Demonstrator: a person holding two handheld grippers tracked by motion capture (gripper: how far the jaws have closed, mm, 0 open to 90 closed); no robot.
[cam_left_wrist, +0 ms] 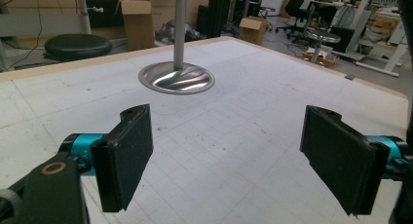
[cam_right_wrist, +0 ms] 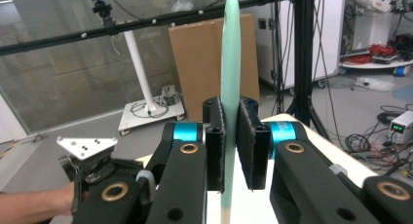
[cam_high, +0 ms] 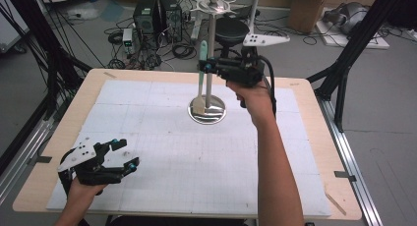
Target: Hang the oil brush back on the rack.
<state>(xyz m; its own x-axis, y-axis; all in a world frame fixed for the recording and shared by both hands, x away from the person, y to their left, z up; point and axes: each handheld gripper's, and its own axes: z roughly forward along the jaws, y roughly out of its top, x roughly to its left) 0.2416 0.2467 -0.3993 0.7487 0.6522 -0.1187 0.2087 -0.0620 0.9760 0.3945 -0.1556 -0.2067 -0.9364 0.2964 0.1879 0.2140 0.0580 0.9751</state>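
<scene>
A spatula with a mint-green handle and a beige head stands upright just left of a metal stand's pole. Its head hangs low by the stand's round shiny base; whether they touch I cannot tell. My right gripper is shut on the handle, raised above the table's far middle. In the right gripper view the pads squeeze the green handle. My left gripper rests open near the front left corner. In the left gripper view the left gripper has nothing between its jaws, and the base lies ahead.
A white gridded mat covers the wooden table. Beyond the far edge are a black stool, computer cases, cables and cardboard boxes. Black frame posts stand at both sides.
</scene>
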